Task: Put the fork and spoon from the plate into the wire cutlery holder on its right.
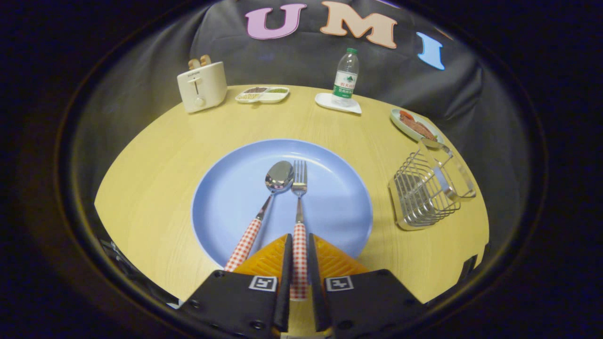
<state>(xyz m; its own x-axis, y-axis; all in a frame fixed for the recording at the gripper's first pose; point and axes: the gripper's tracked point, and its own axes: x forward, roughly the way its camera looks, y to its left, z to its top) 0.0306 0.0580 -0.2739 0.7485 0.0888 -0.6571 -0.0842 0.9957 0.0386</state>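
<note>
A round blue plate [330,207] lies on the wooden table just ahead of my fingers. On it rest a spoon [279,177] and a fork [299,181], side by side, each with a red-and-white checked handle pointing toward me. My gripper [299,245] is closed around the fork's checked handle, a finger pressed on each side of it. The spoon's handle runs just left of the fingers, untouched. The wire cutlery holder [426,190] stands on the table to the right of the plate, with nothing inside that I can see.
Along the far side of the table stand a cream toaster [202,86], a divided snack tray [262,94], a water bottle [346,77] on a white coaster, and a dish of food [415,125] just behind the holder.
</note>
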